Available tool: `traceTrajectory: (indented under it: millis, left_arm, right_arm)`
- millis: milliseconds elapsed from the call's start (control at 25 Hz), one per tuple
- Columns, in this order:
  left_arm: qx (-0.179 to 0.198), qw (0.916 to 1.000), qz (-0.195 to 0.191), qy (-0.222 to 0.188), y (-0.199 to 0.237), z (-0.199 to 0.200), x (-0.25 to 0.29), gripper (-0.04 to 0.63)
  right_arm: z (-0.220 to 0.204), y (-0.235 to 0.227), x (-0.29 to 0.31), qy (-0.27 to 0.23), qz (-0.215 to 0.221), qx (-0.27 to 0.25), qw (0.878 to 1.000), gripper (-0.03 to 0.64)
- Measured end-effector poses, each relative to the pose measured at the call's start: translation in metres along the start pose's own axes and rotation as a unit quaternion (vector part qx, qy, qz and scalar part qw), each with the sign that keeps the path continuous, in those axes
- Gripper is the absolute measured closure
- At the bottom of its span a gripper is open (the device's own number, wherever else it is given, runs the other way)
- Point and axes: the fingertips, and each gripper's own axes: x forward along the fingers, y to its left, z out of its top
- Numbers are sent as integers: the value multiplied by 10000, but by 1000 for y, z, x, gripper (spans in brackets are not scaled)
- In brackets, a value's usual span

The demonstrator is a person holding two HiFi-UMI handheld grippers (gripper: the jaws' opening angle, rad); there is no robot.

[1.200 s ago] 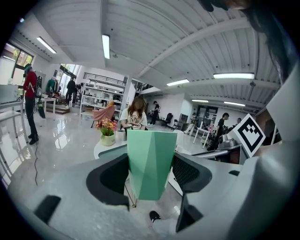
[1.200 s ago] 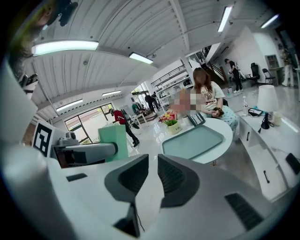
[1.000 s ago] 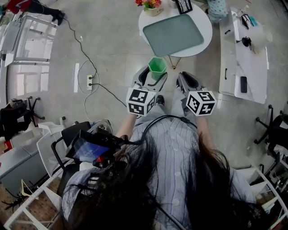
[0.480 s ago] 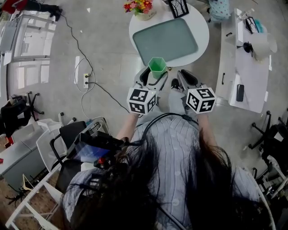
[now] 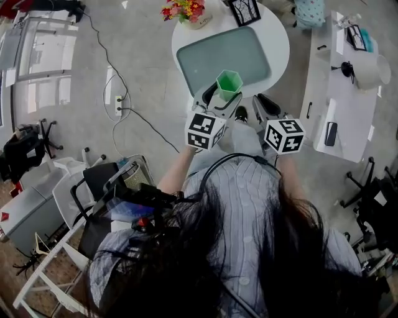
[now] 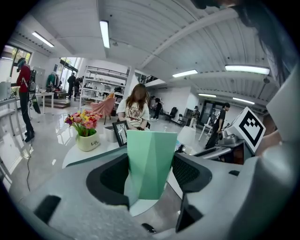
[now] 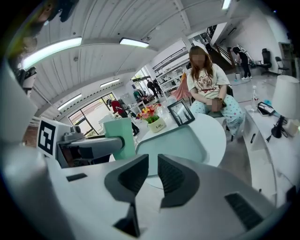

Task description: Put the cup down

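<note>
The tray (image 5: 224,59) lies bare, open to reach from the table's (image 5: 280,37) near side (flowers (image 5: 183,10) and frame (image 5: 244,10) crowd the far rim).

I'm watching the cup's (image 5: 228,82) base disappearing between my left tongs (image 5: 222,99) (flowers (image 5: 184,9) are running off the top edge).

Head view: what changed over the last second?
The left gripper carried the green cup forward; it now shows at the near edge of the round table, by the tray. The right gripper advanced alongside. Unchanged: left jaws clamped on the cup, right jaws closed, empty.
</note>
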Motion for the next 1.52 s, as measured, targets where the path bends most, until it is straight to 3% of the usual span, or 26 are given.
traceTrajectory:
  millis: [520,920,1520]
  left_arm:
    - [574,9961,-525,425,-10,-11,75,290]
    - [704,9908,-949,665,-23,-36,127,290]
    - [702,9925,-661,753,-8,-60,197,291]
  right_arm:
    - [2,-50,-3,150,-248,148,9995,541]
    - [-2,-78,-13,128,-512,363,9979,541]
    - [-20,-116,-35,162,-893,748,9931,541]
